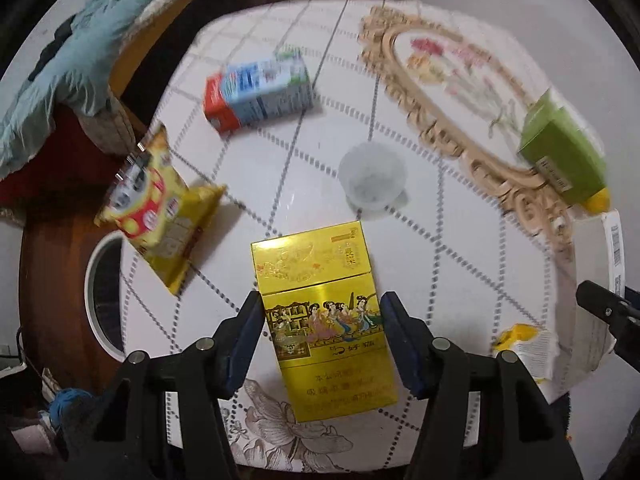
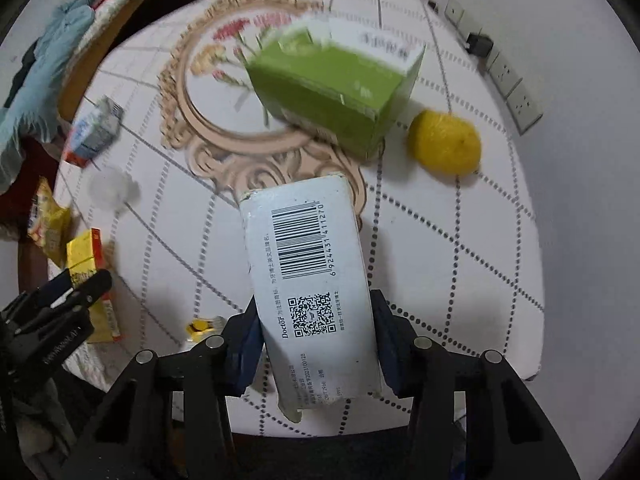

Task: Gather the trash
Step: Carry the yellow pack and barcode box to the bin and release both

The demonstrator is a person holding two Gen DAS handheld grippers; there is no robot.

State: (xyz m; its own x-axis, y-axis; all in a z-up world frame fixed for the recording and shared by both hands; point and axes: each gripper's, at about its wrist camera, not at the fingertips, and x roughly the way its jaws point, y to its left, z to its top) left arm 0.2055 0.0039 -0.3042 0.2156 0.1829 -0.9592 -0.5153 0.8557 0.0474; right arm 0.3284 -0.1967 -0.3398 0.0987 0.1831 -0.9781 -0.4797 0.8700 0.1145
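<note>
A: Left gripper?
B: Black frame, blue pads; jaws closed against both sides of a gold cigarette pack, pointing forward over the table.

A: Right gripper?
B: Same build; blue pads clamp a white barcoded box by its long sides. Its black finger also shows at the left camera's right edge.

A round tabletop under a white cloth with a grey dotted diamond pattern; a whole yellow lemon rests on it, white wall sockets mounted behind
</note>
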